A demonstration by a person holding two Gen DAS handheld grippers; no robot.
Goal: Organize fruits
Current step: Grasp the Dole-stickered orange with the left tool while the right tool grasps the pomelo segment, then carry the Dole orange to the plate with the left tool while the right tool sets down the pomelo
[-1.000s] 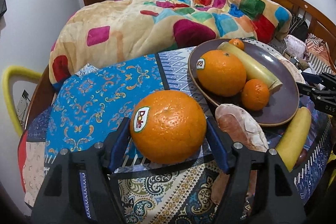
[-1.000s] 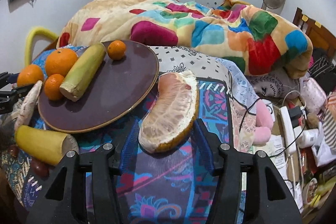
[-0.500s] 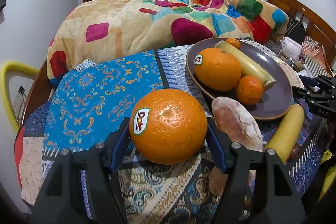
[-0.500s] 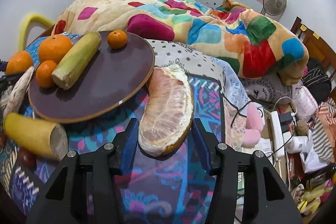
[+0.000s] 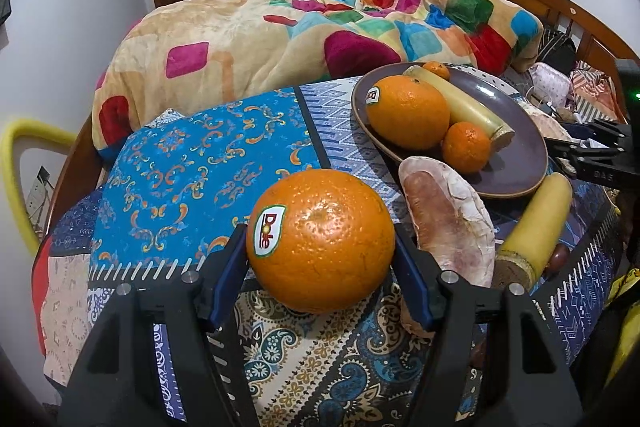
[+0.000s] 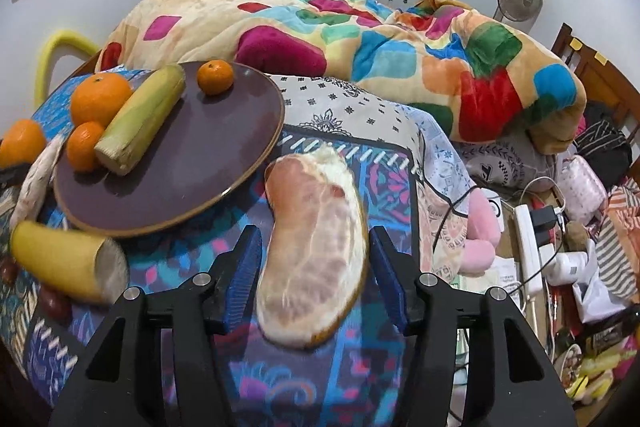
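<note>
I see the brown plate (image 6: 224, 163) on the patterned cloth (image 5: 192, 163), with two small oranges, a big one and a pale stalk on it. My right gripper (image 6: 316, 279) straddles the pomelo wedge (image 6: 316, 251) beside the plate, fingers apart with gaps showing. My left gripper (image 5: 320, 259) is clamped on the Dole orange (image 5: 320, 239).

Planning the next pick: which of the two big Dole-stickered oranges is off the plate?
The orange between the left gripper's fingers, resting on the patterned cloth. The other big Dole orange sits on the brown plate beside the sugarcane piece.
</note>
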